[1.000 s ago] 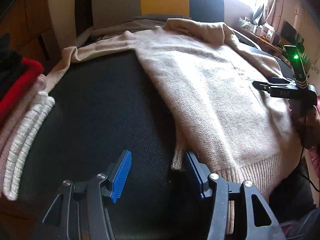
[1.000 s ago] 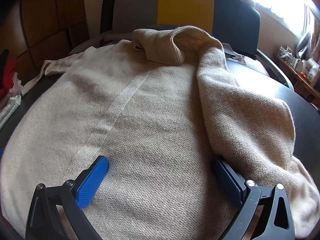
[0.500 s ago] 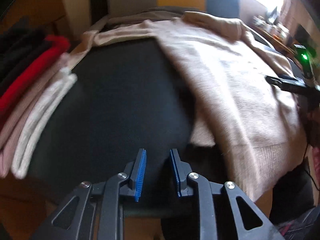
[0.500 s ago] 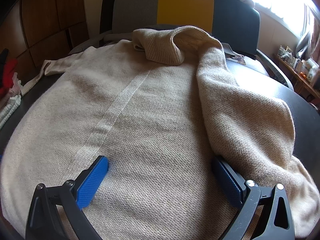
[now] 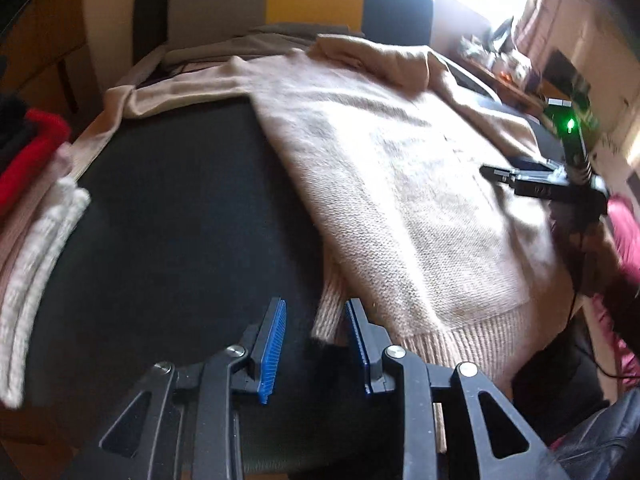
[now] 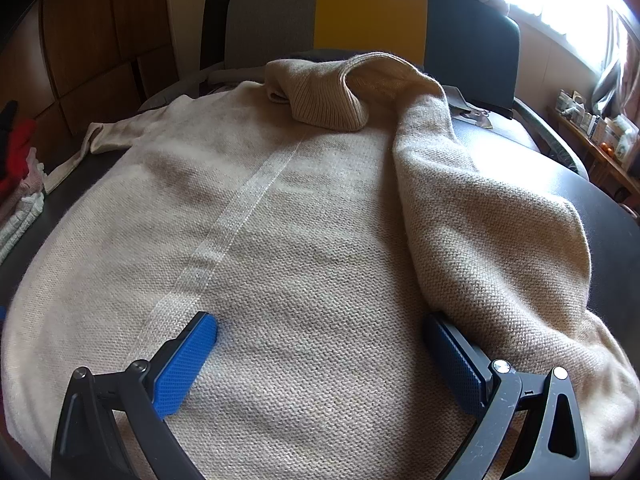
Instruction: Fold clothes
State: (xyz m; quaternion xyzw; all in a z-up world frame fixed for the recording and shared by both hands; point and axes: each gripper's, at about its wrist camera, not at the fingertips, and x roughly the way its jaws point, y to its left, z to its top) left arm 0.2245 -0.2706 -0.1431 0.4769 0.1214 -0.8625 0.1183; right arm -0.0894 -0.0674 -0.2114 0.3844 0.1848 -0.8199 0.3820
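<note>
A beige knit turtleneck sweater (image 5: 400,184) lies spread on a black table (image 5: 180,216). Its right sleeve is folded over the body (image 6: 492,232) and its left sleeve stretches out to the far left (image 5: 168,94). My left gripper (image 5: 316,332) is partly open at the sweater's near left hem corner (image 5: 328,312), which sits between its jaws; nothing is gripped. My right gripper (image 6: 320,356) is wide open and rests on the sweater's body (image 6: 280,240), its right finger (image 6: 452,364) against the folded sleeve. It also shows in the left wrist view (image 5: 544,184).
A stack of folded clothes (image 5: 36,200), white, pink, red and black, sits at the table's left edge. A grey, yellow and blue chair back (image 6: 368,20) stands behind the table. A cluttered shelf (image 6: 596,128) is at the far right.
My left gripper swung left and narrowed half a second ago, then came back to the hem corner and opened partway. The right gripper and the sweater have not moved.
</note>
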